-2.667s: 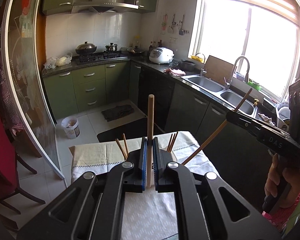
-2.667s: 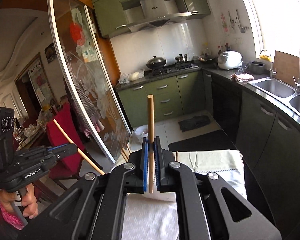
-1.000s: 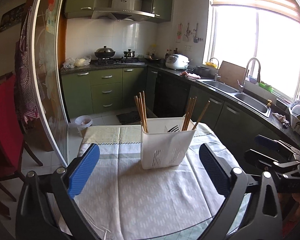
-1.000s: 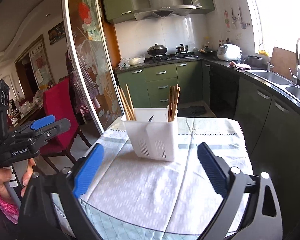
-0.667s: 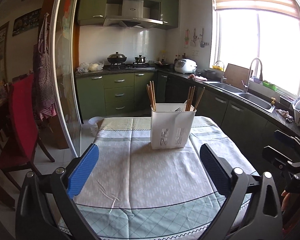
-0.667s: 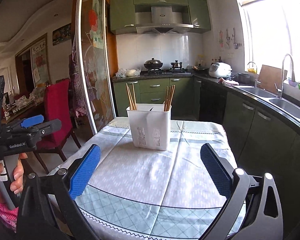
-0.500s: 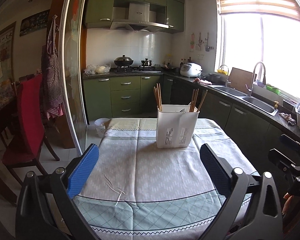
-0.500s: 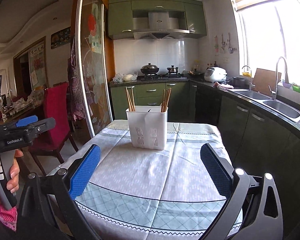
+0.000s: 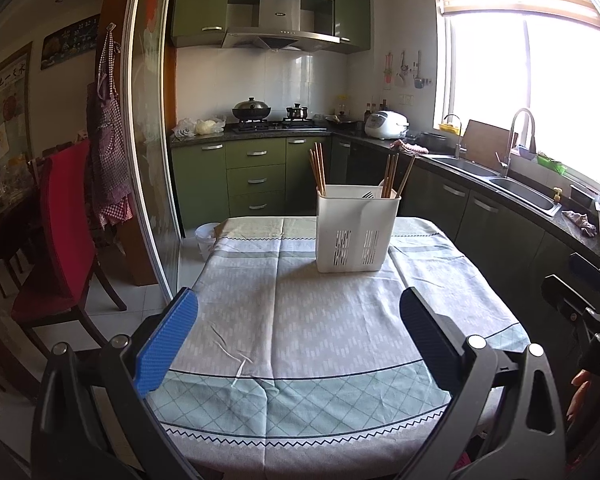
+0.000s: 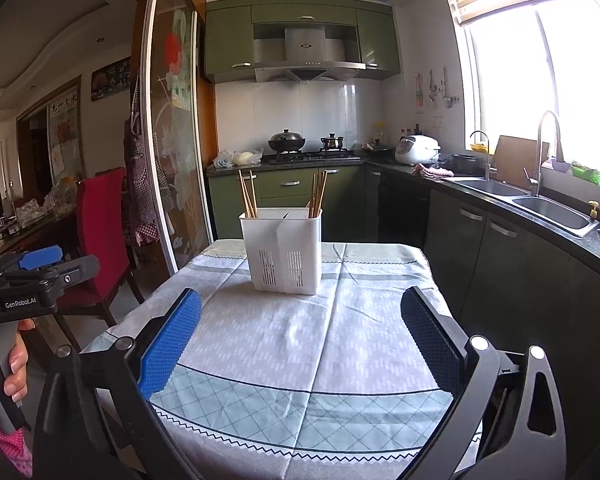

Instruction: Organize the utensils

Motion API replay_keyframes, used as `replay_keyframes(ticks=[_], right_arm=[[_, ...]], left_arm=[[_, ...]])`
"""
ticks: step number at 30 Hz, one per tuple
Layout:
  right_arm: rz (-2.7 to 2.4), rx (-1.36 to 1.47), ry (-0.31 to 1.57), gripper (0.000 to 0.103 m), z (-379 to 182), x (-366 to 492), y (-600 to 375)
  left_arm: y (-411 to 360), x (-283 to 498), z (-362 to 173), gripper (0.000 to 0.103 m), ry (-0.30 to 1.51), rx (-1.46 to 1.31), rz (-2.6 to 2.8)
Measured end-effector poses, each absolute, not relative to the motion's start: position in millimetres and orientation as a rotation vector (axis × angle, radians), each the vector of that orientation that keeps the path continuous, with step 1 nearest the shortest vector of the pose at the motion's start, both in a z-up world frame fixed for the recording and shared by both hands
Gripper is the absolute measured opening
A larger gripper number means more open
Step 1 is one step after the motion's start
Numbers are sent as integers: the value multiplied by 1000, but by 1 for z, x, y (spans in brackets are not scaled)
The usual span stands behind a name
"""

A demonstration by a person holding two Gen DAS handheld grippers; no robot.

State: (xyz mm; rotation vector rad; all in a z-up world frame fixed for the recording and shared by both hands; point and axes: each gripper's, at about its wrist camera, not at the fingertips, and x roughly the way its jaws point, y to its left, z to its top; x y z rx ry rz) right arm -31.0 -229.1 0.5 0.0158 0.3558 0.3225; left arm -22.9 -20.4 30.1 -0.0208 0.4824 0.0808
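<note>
a: entry. compared with a few seconds ago, both tools have let go. left gripper (image 9: 298, 322) and right gripper (image 10: 300, 326) each had a wooden chopstick pinched upright then; now both sets of jaws are spread wide with nothing between them, and both have backed off to the near edge of the tablecloth (image 9: 320, 320), well apart from the utensil caddy (image 9: 354, 232).

b: where did the sticks go?

a: chopsticks (image 9: 318, 170) stand in the caddy's left compartment, a second bundle (image 9: 394, 176) in its right one. judgement: the last two went in, and the pull-back reads as the sort being finished or nearly so.

b: anything loose beside the caddy?

a: none seen on the cloth in front of it or to either side.

b: gaps in the record?

a: the fork (image 9: 367, 195) in the caddy's middle section shows only its tips. stick count per bundle unclear, they overlap. cloth behind the caddy is hidden. caddy's interior floor not visible. in the left wrist view the right gripper is cut off at the frame edge.
</note>
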Motion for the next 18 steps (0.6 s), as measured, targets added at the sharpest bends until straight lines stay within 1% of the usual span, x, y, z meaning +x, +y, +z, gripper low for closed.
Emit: replay_keyframes(ticks=[18], right_arm=[[330,-7,357,98,1,-27,-217]], left_arm=[[-13,-25,24,96,498,-39,81]])
